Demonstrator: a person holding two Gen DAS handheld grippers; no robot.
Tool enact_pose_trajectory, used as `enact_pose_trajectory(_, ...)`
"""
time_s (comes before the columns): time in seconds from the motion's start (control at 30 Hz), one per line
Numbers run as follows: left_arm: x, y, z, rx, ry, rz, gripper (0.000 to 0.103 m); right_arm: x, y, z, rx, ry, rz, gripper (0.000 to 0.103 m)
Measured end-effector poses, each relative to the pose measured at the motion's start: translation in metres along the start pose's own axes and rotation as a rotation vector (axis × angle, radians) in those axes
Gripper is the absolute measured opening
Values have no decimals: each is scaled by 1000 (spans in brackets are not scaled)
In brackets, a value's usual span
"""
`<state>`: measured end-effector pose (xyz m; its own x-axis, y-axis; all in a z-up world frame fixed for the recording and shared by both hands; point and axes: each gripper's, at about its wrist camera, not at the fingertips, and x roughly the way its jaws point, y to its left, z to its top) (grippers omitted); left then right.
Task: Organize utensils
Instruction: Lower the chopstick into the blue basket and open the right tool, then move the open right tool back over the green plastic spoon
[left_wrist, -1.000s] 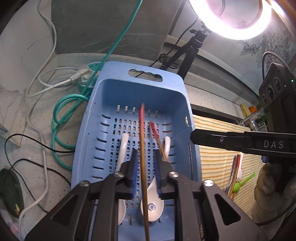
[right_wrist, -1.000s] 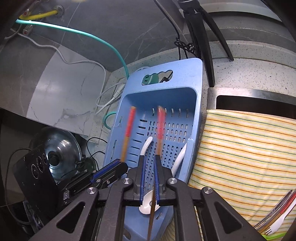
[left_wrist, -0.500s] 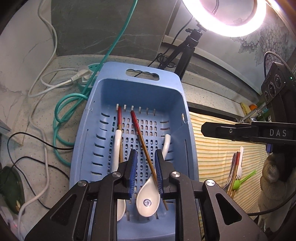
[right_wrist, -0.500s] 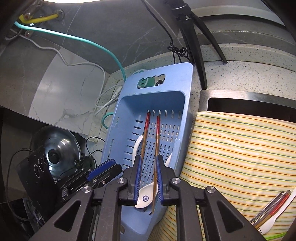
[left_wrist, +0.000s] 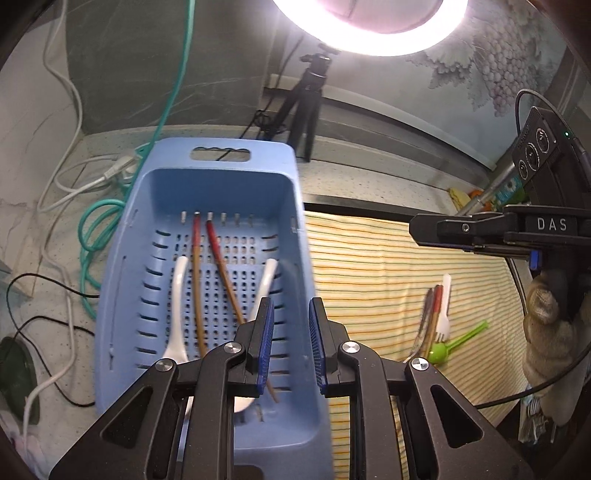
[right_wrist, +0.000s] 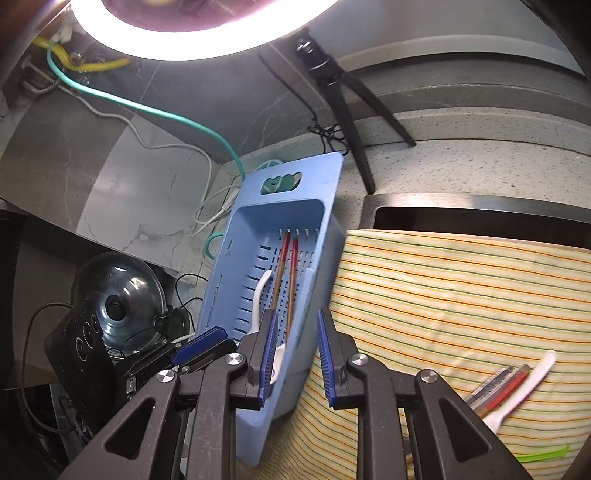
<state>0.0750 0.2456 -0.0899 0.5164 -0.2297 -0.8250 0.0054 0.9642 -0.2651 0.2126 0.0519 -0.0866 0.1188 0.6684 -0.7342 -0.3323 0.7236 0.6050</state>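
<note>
Both grippers hang over the counter, and neither is carrying anything. The left gripper (left_wrist: 290, 343) has its blue-padded fingers parted a little, only air between them, poised above the right edge of the blue slotted basket (left_wrist: 125, 280). The right gripper (right_wrist: 294, 360) has just been opening its jaws, and they stand a little apart, empty, over the seam where the basket meets the striped cloth (right_wrist: 461, 288). Down in the basket lie two red-tipped chopsticks (left_wrist: 207, 273), side by side at the far end and spreading apart toward the near end, free of both grippers. Flanking them are two white ceramic spoons (left_wrist: 176, 314), one to the left, one to the right with its bowl hidden behind the left gripper's fingers. From the right wrist view the chopsticks (right_wrist: 286, 273) run nearly parallel along the basket floor. Out on the striped cloth, well apart from the basket, waits a small bunch of utensils: more chopsticks (left_wrist: 430, 317), a white plastic fork (left_wrist: 445, 314) and a green plastic spoon (left_wrist: 454, 341), all touching or just beside each other. A ring light on a black tripod (left_wrist: 306, 110) glares behind the basket, and a teal cable (left_wrist: 96, 236) coils at its left.
</note>
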Motion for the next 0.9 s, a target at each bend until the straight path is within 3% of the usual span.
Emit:
enact_pose_trajectory(0.43, 11, -63, -12, 112, 42, -89, 18, -65, -73, -31, 81, -25, -73, 20)
enact_pose_trajectory(0.9, 43, -135, -41, 260, 156, -193, 18, -92, -146, -85, 225, -6, -119, 20)
